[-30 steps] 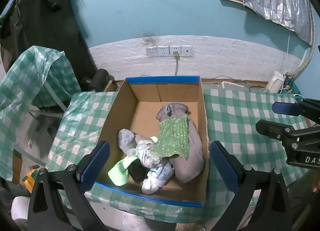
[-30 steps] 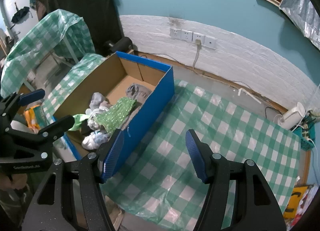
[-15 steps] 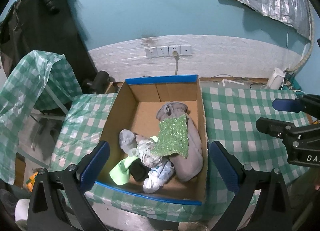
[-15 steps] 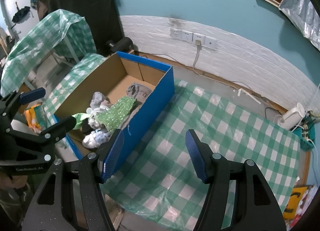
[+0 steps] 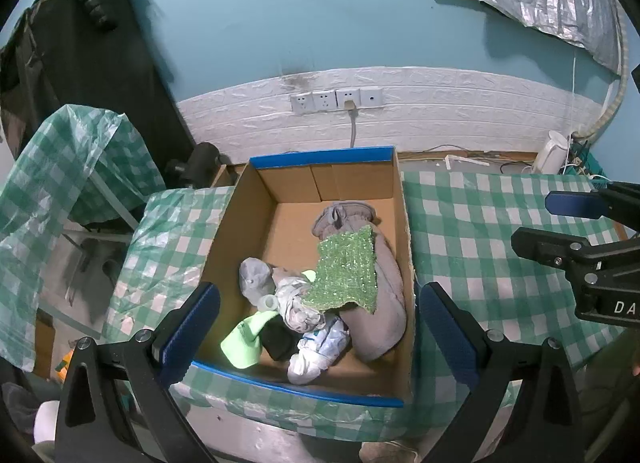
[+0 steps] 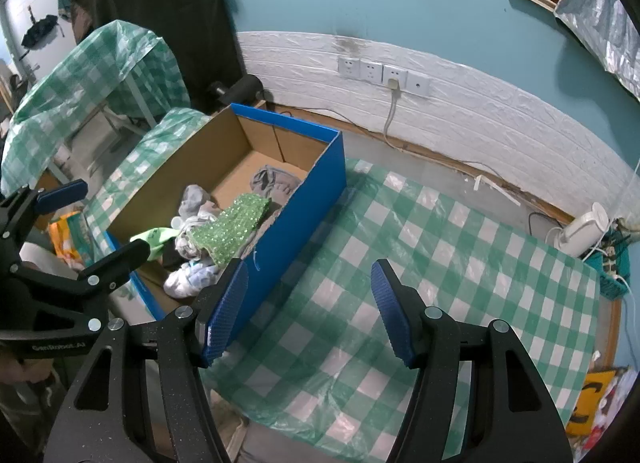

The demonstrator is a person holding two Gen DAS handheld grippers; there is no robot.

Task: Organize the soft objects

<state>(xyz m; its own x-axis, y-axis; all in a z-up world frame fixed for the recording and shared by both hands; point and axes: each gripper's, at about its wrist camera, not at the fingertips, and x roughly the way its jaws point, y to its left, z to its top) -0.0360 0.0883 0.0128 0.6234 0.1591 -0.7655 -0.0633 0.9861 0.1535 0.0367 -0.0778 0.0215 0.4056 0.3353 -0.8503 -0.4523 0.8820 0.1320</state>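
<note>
Soft things (image 5: 340,295) heaped in the box (image 5: 320,157) on the table's (image 5: 480,223) left side.

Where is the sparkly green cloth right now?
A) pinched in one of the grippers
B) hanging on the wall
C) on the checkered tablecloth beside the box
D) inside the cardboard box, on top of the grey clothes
D: the sparkly green cloth lies inside the cardboard box, draped over the grey clothes, and both grippers are open and empty.
</note>
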